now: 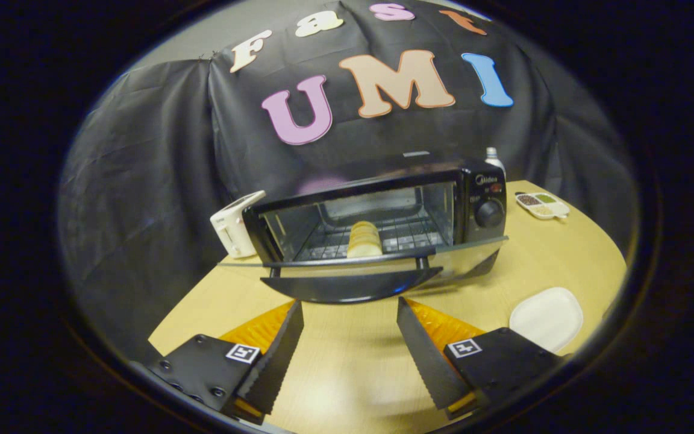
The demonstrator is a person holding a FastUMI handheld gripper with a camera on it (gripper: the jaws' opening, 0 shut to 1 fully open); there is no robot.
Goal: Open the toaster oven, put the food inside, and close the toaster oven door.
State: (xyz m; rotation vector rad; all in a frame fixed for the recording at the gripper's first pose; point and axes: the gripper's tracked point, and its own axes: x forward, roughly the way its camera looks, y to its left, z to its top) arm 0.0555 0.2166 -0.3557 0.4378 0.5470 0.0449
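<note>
A black toaster oven [383, 217] stands on the wooden table [347, 361], just beyond my fingers. Its glass door [359, 274] hangs down flat, fully lowered toward me. Inside, on the wire rack, sits a pale bread roll [364, 239] close to the front edge. My gripper [350, 310] is open, with nothing between its fingers; the fingertips hover just short of the door's front rim, one on each side of its middle.
A white toaster [235, 226] stands left of the oven. Right of the oven lie a small divided dish of seasonings [543, 205] and a bottle [493, 158] behind it. An empty white plate [547, 317] rests beside my right finger.
</note>
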